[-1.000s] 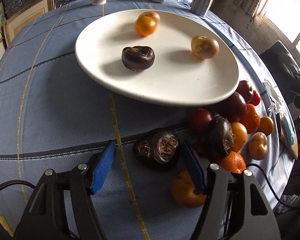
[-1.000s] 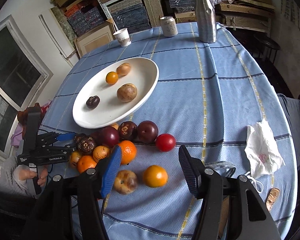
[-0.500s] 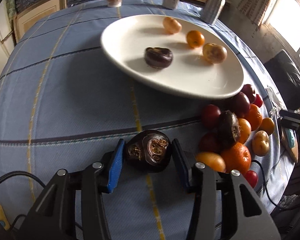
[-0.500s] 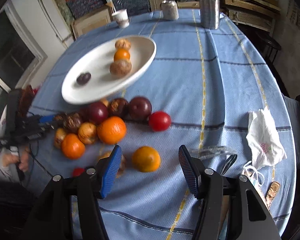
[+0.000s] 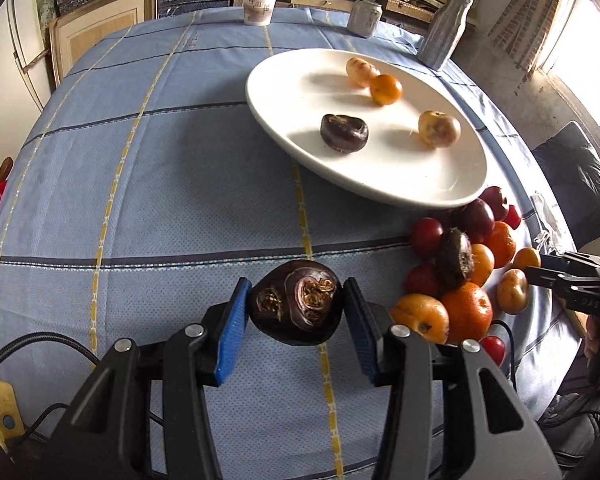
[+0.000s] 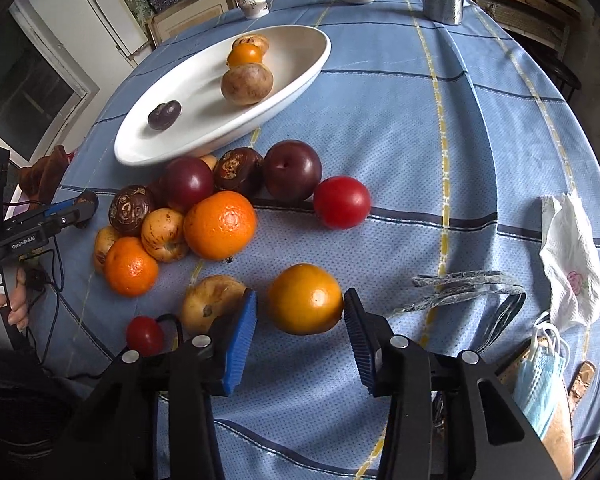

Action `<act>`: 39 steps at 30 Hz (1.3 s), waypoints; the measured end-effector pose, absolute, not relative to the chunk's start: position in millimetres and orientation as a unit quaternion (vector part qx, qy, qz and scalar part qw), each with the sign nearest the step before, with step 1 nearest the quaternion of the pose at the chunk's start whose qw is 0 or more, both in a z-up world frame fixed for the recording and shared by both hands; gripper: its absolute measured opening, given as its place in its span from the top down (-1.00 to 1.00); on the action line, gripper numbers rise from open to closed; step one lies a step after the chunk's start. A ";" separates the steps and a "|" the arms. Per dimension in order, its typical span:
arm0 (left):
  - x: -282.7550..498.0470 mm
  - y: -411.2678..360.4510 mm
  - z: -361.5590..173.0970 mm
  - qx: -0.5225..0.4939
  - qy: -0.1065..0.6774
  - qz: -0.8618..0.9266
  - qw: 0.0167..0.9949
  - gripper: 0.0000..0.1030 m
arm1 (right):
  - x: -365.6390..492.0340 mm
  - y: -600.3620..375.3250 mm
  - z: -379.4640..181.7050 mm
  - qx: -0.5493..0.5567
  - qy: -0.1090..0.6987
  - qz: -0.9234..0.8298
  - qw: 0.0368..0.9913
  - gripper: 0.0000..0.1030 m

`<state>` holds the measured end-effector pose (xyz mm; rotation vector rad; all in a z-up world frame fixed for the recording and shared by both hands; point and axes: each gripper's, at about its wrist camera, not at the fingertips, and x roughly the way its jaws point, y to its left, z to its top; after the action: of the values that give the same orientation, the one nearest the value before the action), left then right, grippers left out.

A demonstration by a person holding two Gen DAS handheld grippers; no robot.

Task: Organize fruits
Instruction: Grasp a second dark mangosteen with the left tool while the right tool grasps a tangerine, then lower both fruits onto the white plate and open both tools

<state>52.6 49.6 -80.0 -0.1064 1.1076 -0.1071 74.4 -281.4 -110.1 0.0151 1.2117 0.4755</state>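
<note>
**Four fruits on the plate, most of the pile left**

The left gripper holds a dark brown fruit clamped between its blue pads, both pads touching its sides, above the blue checked table and short of the white plate. The fruit looks lifted clear of the cloth, though that is hard to be sure of.

The right gripper is wide, its pads on either side of an orange fruit that lies on the table; a small gap shows at each pad, so it is not gripped yet.

On the plate lie four fruits: a dark one, a yellowish one, a small orange one and a pale one touching it. That is the finished part, as I judge it.

Left to move is the pile just beside the plate's near rim: plums, oranges, dark brown fruits and yellow ones heaped together, plus a red fruit at its edge, a tan fruit and a small red one near the right gripper. The task looks well under half done.
</note>
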 end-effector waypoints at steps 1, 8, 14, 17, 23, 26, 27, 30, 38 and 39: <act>53.4 48.0 -79.7 -0.050 0.525 -0.052 0.848 0.10 | 74.7 -281.7 -111.0 0.009 0.566 0.221 0.794 0.17; 56.7 40.1 -73.5 -0.046 0.521 -0.060 0.850 0.10 | 73.9 -280.4 -114.4 0.008 0.564 0.223 0.795 0.24; 67.8 35.3 -55.7 -0.043 0.504 -0.068 0.860 0.10 | 76.0 -287.8 -95.0 0.018 0.540 0.221 0.812 0.24; 79.7 34.1 -44.0 -0.037 0.492 -0.072 0.867 0.10 | 82.5 -290.3 -78.3 0.025 0.525 0.220 0.822 0.24; 114.7 30.9 -26.3 -0.019 0.475 -0.074 0.877 0.10 | 116.2 -280.6 -41.0 0.019 0.485 0.237 0.841 0.24; 141.1 28.6 -24.7 -0.014 0.472 -0.072 0.879 0.10 | 146.8 -263.6 -28.2 0.015 0.470 0.251 0.846 0.24; 149.4 28.0 -25.5 -0.013 0.472 -0.072 0.878 0.10 | 157.0 -259.1 -25.7 0.014 0.466 0.254 0.847 0.24; 172.2 27.5 -32.5 -0.012 0.479 -0.071 0.875 0.10 | 187.2 -243.9 -27.9 0.012 0.465 0.260 0.846 0.24; 216.2 29.6 -65.3 -0.023 0.508 -0.071 0.858 0.10 | 246.6 -207.3 -62.6 0.015 0.500 0.266 0.824 0.24; 219.4 30.4 -69.1 -0.025 0.511 -0.071 0.856 0.10 | 250.1 -205.1 -65.9 0.015 0.504 0.265 0.822 0.24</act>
<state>219.4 30.4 -69.1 -0.0525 1.0744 -0.1487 250.1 -205.1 -65.9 0.0310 1.0721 0.5638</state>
